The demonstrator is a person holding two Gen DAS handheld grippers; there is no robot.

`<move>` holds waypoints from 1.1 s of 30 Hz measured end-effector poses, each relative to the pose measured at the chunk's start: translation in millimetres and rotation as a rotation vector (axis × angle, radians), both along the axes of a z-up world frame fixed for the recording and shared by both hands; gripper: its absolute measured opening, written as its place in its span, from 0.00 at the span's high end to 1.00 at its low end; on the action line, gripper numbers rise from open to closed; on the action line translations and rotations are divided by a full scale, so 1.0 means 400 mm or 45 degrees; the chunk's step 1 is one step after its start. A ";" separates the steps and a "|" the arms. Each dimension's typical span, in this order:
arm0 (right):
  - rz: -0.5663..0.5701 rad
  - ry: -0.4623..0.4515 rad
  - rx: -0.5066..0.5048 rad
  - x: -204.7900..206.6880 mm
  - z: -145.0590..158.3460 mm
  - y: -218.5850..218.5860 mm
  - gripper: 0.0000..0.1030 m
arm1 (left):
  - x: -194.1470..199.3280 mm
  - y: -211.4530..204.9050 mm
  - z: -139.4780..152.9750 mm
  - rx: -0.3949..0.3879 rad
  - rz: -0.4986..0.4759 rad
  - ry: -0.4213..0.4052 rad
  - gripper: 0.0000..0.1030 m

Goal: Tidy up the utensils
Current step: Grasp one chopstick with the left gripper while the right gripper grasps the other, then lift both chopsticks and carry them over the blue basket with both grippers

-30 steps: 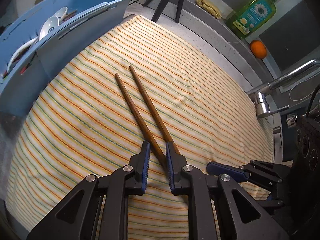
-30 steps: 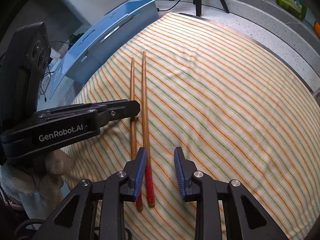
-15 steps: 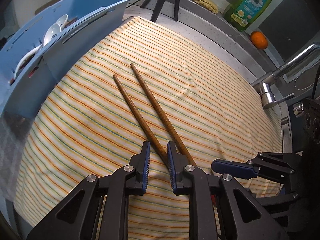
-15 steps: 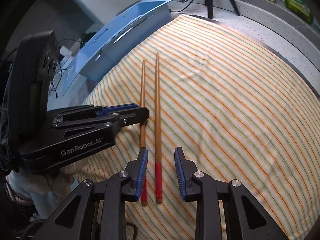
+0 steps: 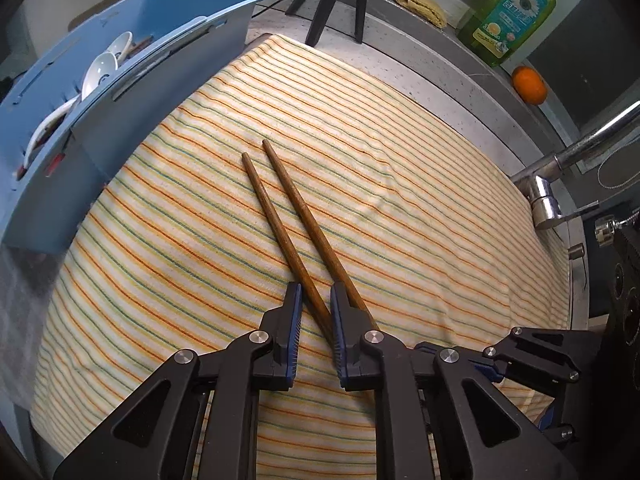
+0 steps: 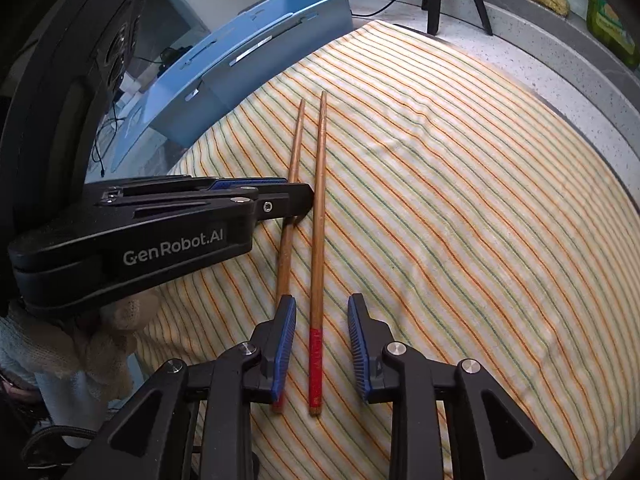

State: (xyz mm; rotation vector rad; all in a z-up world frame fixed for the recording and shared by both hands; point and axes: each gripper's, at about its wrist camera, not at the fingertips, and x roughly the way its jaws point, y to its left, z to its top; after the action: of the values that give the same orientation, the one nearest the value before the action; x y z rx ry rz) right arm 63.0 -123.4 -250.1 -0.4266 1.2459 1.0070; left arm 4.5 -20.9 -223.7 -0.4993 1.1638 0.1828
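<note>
Two wooden chopsticks (image 6: 318, 216) side by side on striped cloth (image 6: 460, 200), near blue utensil tray (image 5: 132, 92); left gripper (image 5: 314, 328) narrowly parted around one; right gripper (image 6: 322, 340) wide apart, straddling red-tipped other, probably for lifting.

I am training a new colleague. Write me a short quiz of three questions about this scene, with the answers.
1. True or false: both chopsticks lie on the striped cloth.
2. The right gripper is: A) open around the red end of one chopstick; B) shut on a spoon; C) out of view.
3. Fill in: the white spoons lie in the ___ organizer tray.

Key: 1 true; 2 A; 3 blue.
</note>
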 end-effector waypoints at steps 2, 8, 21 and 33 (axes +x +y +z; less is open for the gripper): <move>-0.010 -0.031 -0.016 0.002 0.002 -0.001 0.80 | -0.012 0.003 0.001 0.010 -0.006 0.005 0.87; -0.081 0.038 0.032 0.036 0.000 -0.010 0.79 | -0.022 -0.010 0.006 0.049 -0.005 0.028 0.87; -0.064 0.011 0.013 0.036 -0.009 0.009 0.89 | -0.067 -0.022 0.017 0.046 -0.015 0.057 0.85; -0.113 0.054 0.050 0.038 -0.012 -0.010 0.94 | -0.122 -0.035 0.017 0.025 -0.017 0.007 0.95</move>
State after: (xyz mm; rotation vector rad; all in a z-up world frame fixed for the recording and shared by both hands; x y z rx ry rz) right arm 78.3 -127.6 -255.0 -0.3185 1.2699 0.9674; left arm -44.2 -34.9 -216.7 -0.4738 1.1694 0.1842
